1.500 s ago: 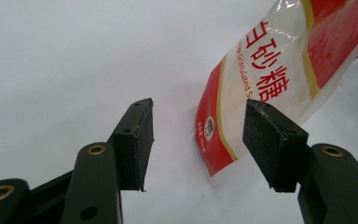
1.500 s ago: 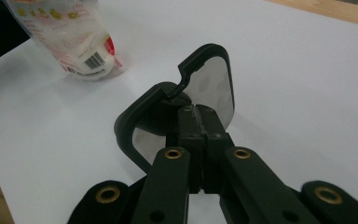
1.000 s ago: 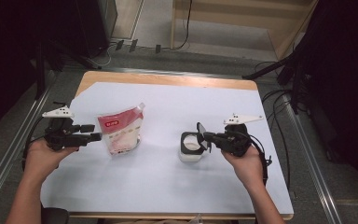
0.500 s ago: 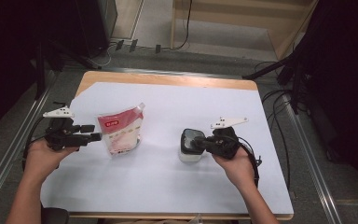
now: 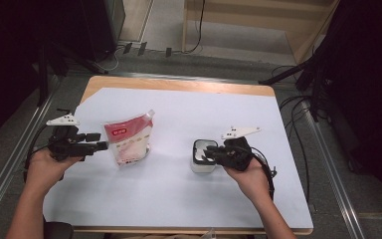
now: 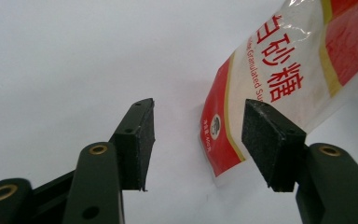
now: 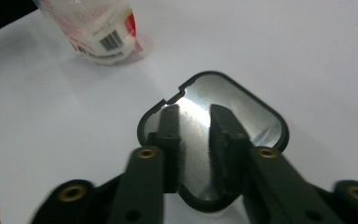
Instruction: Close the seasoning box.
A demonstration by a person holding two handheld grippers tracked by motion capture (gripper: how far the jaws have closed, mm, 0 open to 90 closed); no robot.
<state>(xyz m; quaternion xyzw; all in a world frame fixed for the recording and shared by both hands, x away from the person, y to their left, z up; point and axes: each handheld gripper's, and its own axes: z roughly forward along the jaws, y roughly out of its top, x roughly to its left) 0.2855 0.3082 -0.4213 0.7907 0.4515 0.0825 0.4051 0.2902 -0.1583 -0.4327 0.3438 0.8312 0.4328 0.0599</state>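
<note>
My left claw [image 6: 196, 140] is open on the white sheet [image 5: 179, 199], its pads either side of the bottom corner of the red-and-white sugar bag [image 6: 279, 79], not touching it. My right claw [image 7: 193, 135] hangs over the small square tin [image 7: 256, 112], jaws narrowly apart with nothing between them.

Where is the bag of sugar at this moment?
In the high view the sugar bag lies on the white table cover, left of centre, just beyond the left tongs and apart from the container.
</note>
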